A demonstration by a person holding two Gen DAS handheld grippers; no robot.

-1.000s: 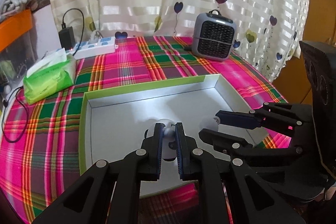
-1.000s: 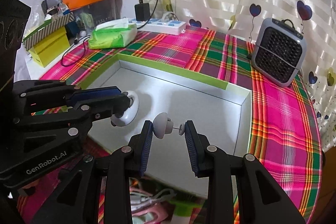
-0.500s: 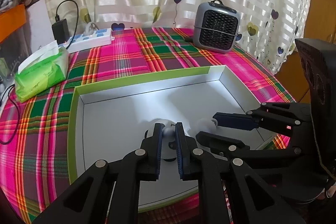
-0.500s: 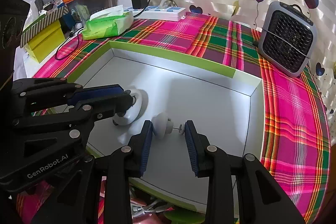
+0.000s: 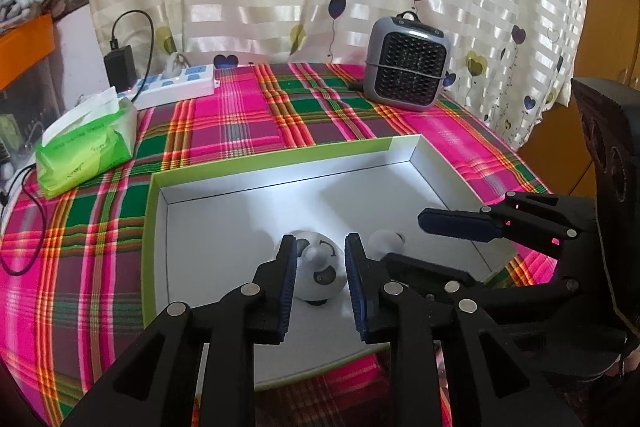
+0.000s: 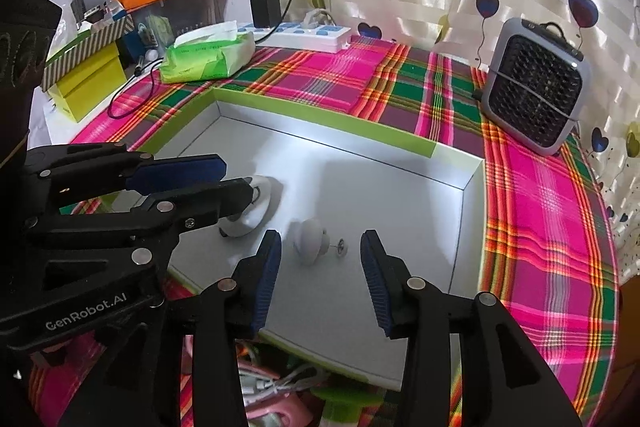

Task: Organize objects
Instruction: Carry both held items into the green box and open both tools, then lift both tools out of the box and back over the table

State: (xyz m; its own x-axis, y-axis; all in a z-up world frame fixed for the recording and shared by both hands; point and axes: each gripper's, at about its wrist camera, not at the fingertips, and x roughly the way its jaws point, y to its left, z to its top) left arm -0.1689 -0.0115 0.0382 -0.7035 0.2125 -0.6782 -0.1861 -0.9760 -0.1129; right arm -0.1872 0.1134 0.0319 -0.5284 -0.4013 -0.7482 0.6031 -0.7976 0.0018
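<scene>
A white box with a green rim point(image 5: 276, 153) point(image 6: 320, 115) lies on the plaid table. A white round object with a smiling face point(image 5: 320, 273) point(image 6: 250, 211) rests on the box floor between the open jaws of my left gripper point(image 5: 320, 281) point(image 6: 236, 179). A small white knob with a metal pin point(image 6: 312, 241) point(image 5: 384, 239) lies on the floor just ahead of my right gripper point(image 6: 320, 267) point(image 5: 404, 241), which is open and apart from it.
A grey mini heater point(image 5: 408, 71) point(image 6: 536, 95) stands at the back right. A green tissue pack point(image 5: 86, 147) point(image 6: 208, 57), a power strip point(image 5: 176, 87) and yellow boxes point(image 6: 86, 75) are at the left. Cables and pink items point(image 6: 276, 387) lie below the box's near edge.
My left gripper has opened and let go of the white round object, which now sits on the box floor. My right gripper has opened wider, leaving the knob on the floor.
</scene>
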